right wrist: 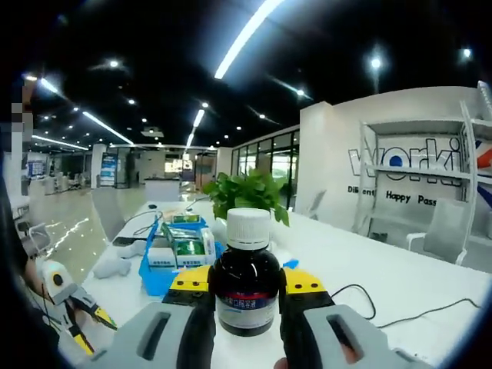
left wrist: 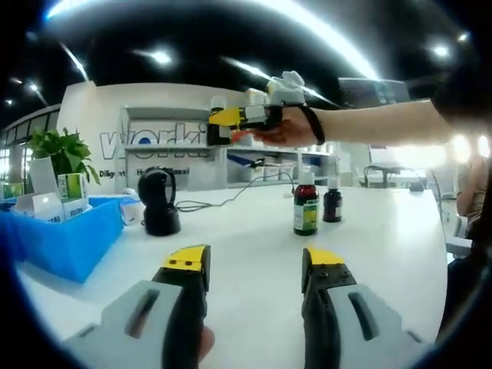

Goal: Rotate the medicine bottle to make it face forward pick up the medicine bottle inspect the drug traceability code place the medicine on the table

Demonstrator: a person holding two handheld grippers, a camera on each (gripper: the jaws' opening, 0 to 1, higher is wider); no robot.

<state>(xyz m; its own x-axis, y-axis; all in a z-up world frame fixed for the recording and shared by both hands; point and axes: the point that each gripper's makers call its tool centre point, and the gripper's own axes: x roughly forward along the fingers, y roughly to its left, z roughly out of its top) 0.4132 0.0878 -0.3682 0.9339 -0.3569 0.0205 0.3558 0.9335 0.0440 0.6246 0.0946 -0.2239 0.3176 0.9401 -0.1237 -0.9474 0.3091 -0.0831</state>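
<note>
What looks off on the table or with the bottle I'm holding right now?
Nothing stands out. The right gripper holds the medicine bottle upright, cap on, label facing the camera. On the white table, two other bottles stand upright and capped, with the scanner and the blue bin of boxes nearby. No spills visible.
</note>
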